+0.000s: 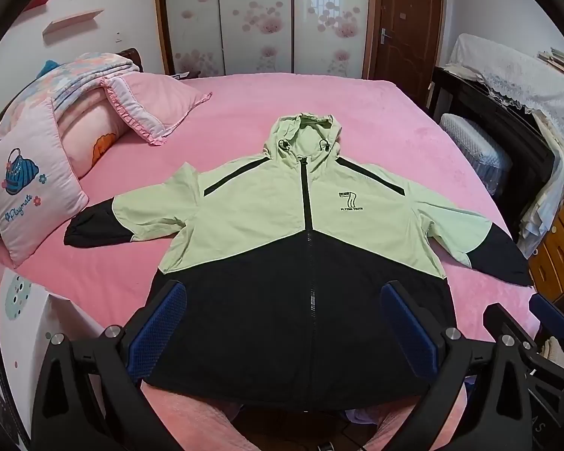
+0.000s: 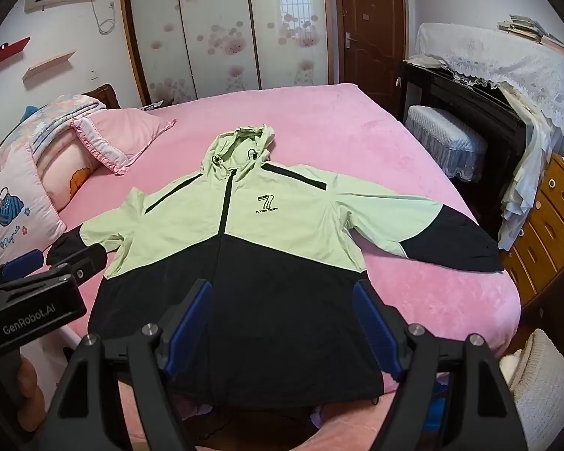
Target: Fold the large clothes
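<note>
Nothing is folded yet, as I judge it: one jacket (image 1: pixel 304 263) lies flat, front up and zipped, on the bed (image 1: pixel 319 97), both sleeves spread out. My left gripper (image 1: pixel 282 334) and right gripper (image 2: pixel 282 323) hover above its hem, each spread wide and empty. Three pillows sit at the left.

Pink bed (image 1: pixel 244 112), floral wardrobe (image 1: pixel 259 18), brown door (image 1: pixel 405 18).

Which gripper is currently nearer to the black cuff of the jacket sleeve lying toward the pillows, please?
Left. The left gripper hovers open right beside that black cuff, while the right gripper hangs open above the jacket's black lower front, further away.
</note>
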### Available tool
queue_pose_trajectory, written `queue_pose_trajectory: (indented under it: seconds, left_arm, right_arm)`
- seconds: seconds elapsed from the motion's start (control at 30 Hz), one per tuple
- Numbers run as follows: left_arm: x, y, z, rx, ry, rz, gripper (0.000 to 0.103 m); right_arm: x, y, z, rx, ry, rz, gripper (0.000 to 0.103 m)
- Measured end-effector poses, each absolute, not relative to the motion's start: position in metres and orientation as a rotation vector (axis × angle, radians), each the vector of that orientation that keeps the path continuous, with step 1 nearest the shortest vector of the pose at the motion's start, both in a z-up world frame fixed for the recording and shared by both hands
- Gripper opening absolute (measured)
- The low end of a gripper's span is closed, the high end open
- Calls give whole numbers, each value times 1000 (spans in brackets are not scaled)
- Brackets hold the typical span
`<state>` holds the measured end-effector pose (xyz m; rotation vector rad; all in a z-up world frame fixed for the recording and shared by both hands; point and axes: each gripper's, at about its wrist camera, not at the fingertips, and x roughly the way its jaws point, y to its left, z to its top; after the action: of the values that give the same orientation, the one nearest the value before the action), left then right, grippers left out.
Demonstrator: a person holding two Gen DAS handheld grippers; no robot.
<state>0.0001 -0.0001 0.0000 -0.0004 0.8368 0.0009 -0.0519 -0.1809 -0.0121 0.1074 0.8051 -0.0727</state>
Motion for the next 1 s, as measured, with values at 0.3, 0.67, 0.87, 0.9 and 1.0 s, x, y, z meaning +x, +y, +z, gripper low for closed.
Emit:
queue_pose_trajectory:
  seconds: [0.3, 0.67, 0.87, 0.9, 1.0]
  left_arm:
    - [-3, -8, -2, 11, 826, 1, 102]
    - [7, -1, -8, -13, 860, -45, 102]
    - [8, 0, -9, -15, 861, -57, 102]
    - [8, 0, -10, -15, 861, -61, 102]
    - [8, 1, -10, -16, 859, -62, 102]
  right_arm:
    - [-45, -182, -21, 115, 821, -59, 78]
    - [-36, -174, -23, 120, 842, -37, 78]
    - [-31, -173, -24, 121, 850, -23, 78]
    - [-31, -172, -24, 120, 850, -22, 78]
    - [-29, -170, -23, 116, 851, -16, 78]
